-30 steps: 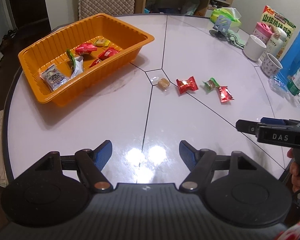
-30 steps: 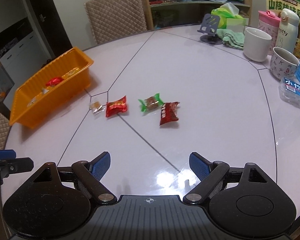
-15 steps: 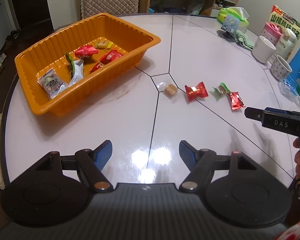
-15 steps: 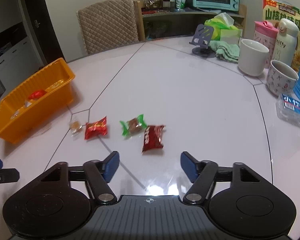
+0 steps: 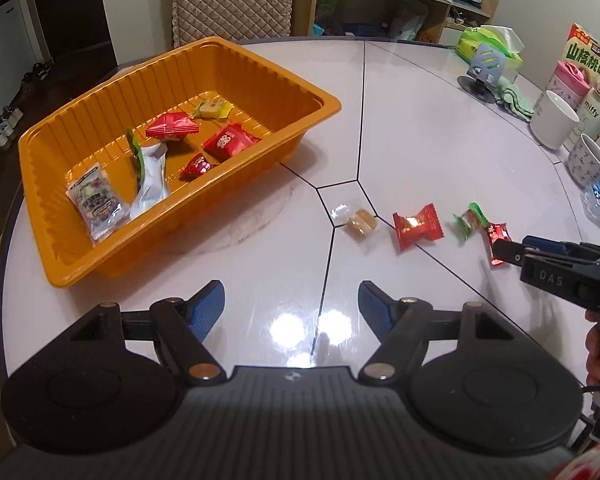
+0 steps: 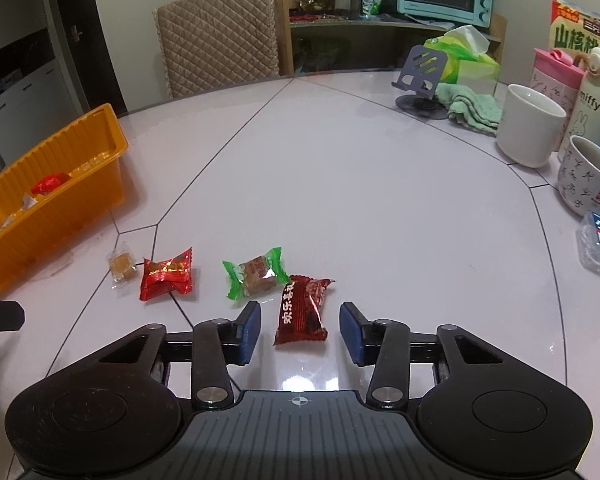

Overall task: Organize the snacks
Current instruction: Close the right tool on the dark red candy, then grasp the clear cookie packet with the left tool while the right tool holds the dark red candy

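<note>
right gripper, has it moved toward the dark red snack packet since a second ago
Yes. The right gripper has come forward and down to the dark red snack packet, which now lies between its closing jaws, untouched; the white mug beyond looms larger.

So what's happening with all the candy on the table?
A person is sorting snacks into the orange tray, which already has several inside. Four are still on the table. The right claw is closing around the dark red packet but its pads aren't touching it yet. The left claw is open with nothing in it.
</note>
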The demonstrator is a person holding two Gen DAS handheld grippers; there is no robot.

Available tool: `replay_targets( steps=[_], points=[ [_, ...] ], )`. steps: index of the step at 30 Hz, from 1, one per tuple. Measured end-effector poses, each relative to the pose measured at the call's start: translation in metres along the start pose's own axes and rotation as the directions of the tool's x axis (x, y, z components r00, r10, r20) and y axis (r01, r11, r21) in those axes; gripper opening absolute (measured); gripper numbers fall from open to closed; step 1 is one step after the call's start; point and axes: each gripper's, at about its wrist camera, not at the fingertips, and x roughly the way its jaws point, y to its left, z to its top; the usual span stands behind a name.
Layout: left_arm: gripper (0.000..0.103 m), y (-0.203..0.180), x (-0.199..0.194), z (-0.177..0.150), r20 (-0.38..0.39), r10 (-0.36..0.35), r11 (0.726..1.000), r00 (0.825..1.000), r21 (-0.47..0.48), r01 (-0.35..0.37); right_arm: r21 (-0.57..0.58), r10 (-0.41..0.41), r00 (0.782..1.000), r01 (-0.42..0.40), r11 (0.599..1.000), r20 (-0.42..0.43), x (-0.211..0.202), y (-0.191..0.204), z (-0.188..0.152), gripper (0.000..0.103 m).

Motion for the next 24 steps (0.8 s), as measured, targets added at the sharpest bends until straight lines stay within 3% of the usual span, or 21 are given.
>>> replay_targets(
  steps=[8, 14, 24],
  points=[
    [0.071, -0.005, 0.011, 0.007, -0.003, 0.002, 1.000, 1.000, 0.000, -0.002, -0.010, -0.011, 1.000, 0.011, 1.000, -0.007, 0.016, 0.001, 0.005, 0.039],
    [0.071, -0.009, 0.020, 0.014, -0.002, 0.002, 1.000, 1.000, -0.004, -0.002, -0.012, -0.019, 1.000, 0.019, 1.000, -0.011, 0.020, -0.001, 0.005, 0.027],
    [0.070, -0.020, 0.039, 0.025, 0.004, -0.018, 1.000, 1.000, -0.019, 0.018, 0.031, -0.028, 1.000, 0.028, 0.999, -0.008, 0.013, -0.017, 0.005, 0.025]
  ],
)
